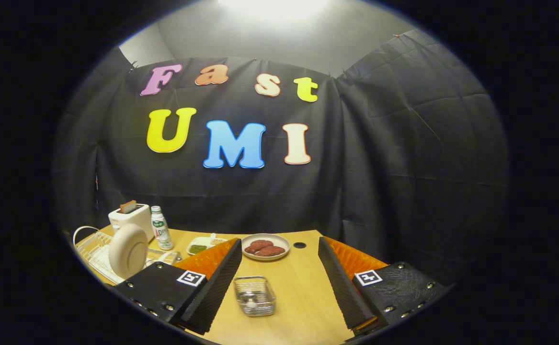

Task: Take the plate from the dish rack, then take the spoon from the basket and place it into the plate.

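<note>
The booth is closed in by creased black cloth walls (404, 158), with a pale ceiling and a bright light seen above them. A light wooden desk (303, 292) with a smooth, matte top is spread below, and a small round dark hole (300, 245) is cut into it near the far edge, at about 1 o'clock from the fingers.

The gripper (279, 287) is held above the near part of the desk with its fingers spread wide and nothing between their ribbed inner faces. Square printed markers are carried on both finger bases.

At 10 o'clock a white wire dish rack (92, 249) is set on the desk, and the plate (128, 251), round, cream and glossy, is stood on edge in it. Behind the rack a boxy white toaster (133, 218) is placed with a brown slice sticking out of the top. Just beside it a slim white bottle (161, 229) with a green label is stood upright.

At 12 o'clock, beyond the fingers, a shallow round dish (266, 247) is laid flat with reddish-brown patties in it. A small white tray (202, 245) with green food is partly hidden behind the left finger.

Between the fingers, just ahead, a small rectangular metal mesh basket (255, 295) is set, and the spoon (250, 303) is seen lying inside it, its shape hard to make out.
</note>
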